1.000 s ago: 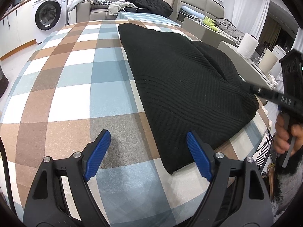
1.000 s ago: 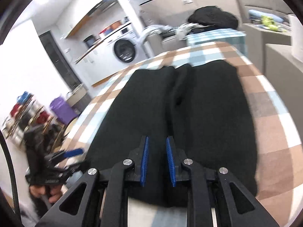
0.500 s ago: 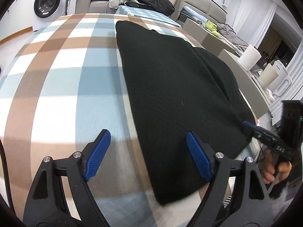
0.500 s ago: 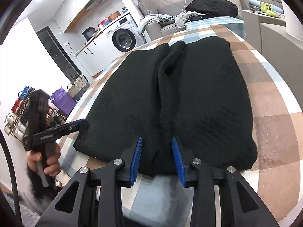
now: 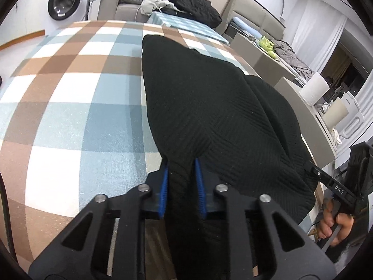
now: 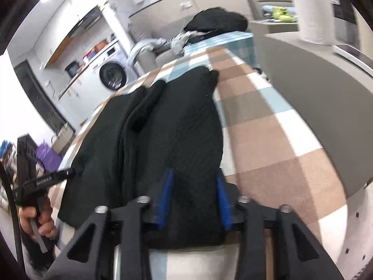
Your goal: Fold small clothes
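A black knit garment (image 5: 209,107) lies lengthwise on the checked tablecloth (image 5: 70,107), its near hem at the table's front edge. My left gripper (image 5: 181,163) is shut on the hem's left corner, cloth bunched between the blue pads. My right gripper (image 6: 193,175) has the hem's right part (image 6: 186,126) between its pads, with the jaws partly apart around the thick cloth. Each gripper shows in the other's view: the right one at the far right (image 5: 331,182), the left one at the far left (image 6: 46,177).
A washing machine (image 5: 67,0) stands at the back left. A sofa with a pile of clothes (image 5: 191,2) is behind the table. A grey counter (image 6: 314,74) with a paper roll (image 6: 312,16) runs along the table's right side.
My left gripper has moved right onto the hem and closed on it. My right gripper has slid further onto the hem, jaws wider apart than a second ago.
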The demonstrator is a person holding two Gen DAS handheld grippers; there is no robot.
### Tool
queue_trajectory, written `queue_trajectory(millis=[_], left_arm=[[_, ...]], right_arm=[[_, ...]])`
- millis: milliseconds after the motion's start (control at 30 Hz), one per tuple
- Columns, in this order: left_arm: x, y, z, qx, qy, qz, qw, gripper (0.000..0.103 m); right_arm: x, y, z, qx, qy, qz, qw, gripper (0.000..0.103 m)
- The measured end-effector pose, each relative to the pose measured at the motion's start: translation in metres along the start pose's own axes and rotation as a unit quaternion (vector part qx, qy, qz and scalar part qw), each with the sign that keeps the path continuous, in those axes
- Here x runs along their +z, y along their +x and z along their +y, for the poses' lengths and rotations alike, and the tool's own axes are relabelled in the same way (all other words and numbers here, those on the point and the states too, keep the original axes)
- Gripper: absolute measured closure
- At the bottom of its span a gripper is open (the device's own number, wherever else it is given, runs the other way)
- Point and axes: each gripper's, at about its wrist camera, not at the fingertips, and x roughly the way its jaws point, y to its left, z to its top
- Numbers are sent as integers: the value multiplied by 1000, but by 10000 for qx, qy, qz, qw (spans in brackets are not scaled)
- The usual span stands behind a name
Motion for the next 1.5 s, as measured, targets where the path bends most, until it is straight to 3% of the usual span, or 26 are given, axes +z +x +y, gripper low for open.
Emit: queue_trajectory(millis=[133,567,733,833,867,900,1133,1233,1367,1500], left_arm=[[-2,-7,4,95,103,-75,9999,90],[-22,-55,66,414,-153,-262,9987,88],[-24,-70,65,660,-64,-381,9971,84],[-26,-79,57,814,39,-516,9953,65],[-27,-82,56,805,43,-558,9952,52],[-28,-85,54,807,44,-601,9949,46],[-41,-88,42,665,180,-589,9959,42],[-43,-83,39,678,256,-541,9959,42],[-44,-79,42,652,215,-489,9964,42],[-45,-79,43,650,185,-488,9965,42]], right_arm=[[-1,6,15,-8,-126,57,9999,80],[-12,31,83,332,-938,435,9941,79],[4,16,87,41,-1047,49,9945,72],[17,11,97,272,-1046,-98,9941,69],[22,14,103,367,-1065,-95,9936,68],[25,17,106,419,-1072,-71,9933,67],[35,75,155,774,-1274,504,9875,66],[38,95,162,631,-1298,695,9871,66],[44,105,155,-43,-1526,658,9861,66],[44,97,142,-16,-1514,656,9863,66]])
